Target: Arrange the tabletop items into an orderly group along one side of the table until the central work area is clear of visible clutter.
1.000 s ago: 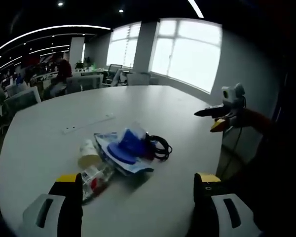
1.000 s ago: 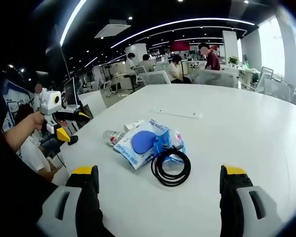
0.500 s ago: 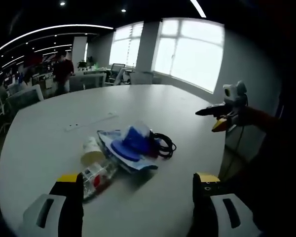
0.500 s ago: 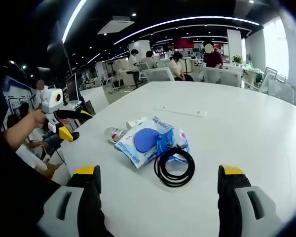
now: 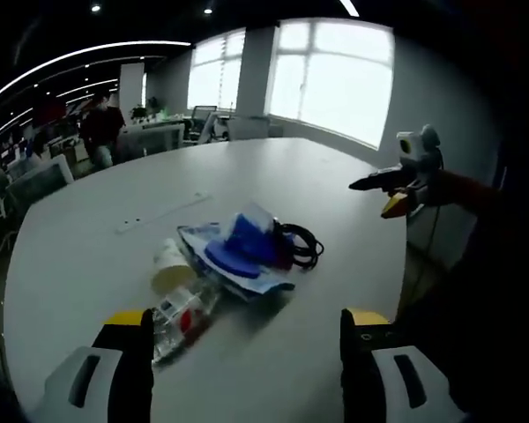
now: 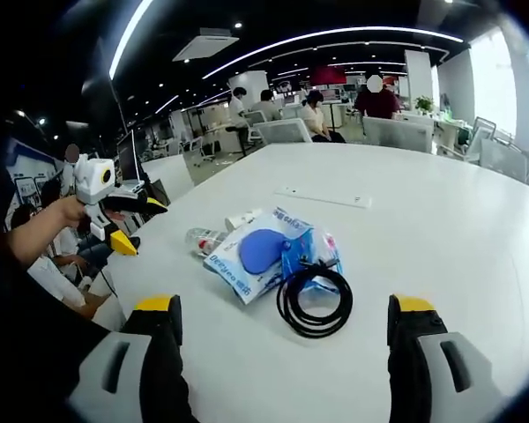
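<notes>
Shift: left gripper (image 5: 238, 370) view nearer the pile.
Grippers: both spread wide, empty; right gripper (image 6: 278, 352).
Blue packet (image 6: 269, 254): soft, slippery; pinch an edge.
Cable coil (image 6: 315, 298): limp, light.

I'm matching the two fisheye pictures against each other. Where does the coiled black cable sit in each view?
Left gripper view: the black cable lies right of centre, at the right edge of the blue and white packet.
Right gripper view: the cable lies just below centre, nearest the camera, overlapping the packet's lower right corner.
Shared landmark: the packet, and the long white strip on the table beyond it.
</notes>
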`<state>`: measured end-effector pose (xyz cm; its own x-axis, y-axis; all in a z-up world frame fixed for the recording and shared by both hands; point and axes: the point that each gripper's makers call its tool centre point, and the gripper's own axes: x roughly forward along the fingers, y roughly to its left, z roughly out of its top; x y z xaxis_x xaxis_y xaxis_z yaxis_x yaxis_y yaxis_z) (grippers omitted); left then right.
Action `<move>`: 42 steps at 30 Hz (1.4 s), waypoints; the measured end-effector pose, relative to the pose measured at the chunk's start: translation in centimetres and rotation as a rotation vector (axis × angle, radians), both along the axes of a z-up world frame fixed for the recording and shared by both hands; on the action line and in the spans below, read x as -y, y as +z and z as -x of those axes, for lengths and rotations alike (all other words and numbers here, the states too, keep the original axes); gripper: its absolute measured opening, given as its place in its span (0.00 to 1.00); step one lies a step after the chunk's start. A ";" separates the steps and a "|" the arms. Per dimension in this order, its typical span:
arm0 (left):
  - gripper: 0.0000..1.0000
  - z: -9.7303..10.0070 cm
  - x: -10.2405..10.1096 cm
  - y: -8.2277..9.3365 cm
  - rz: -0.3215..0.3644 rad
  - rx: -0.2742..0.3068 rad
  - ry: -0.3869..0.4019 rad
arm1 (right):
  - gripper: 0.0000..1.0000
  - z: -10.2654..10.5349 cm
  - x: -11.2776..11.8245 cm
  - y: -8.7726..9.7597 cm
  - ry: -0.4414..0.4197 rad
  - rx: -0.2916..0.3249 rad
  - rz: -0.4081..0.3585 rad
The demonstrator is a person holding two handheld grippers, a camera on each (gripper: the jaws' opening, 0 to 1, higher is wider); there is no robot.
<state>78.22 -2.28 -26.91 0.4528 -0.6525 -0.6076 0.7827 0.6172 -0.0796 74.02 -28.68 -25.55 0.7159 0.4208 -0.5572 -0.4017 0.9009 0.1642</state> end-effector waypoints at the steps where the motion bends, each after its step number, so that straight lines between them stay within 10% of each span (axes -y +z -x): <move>1: 0.84 -0.1 0.0 -0.1 -0.016 0.003 -0.016 | 0.93 0.0 0.0 -0.1 -0.002 -0.002 0.000; 42: 0.54 -6.7 2.4 -6.5 -0.370 -0.060 -0.414 | 0.90 0.4 0.5 -1.2 -0.062 -0.023 -0.024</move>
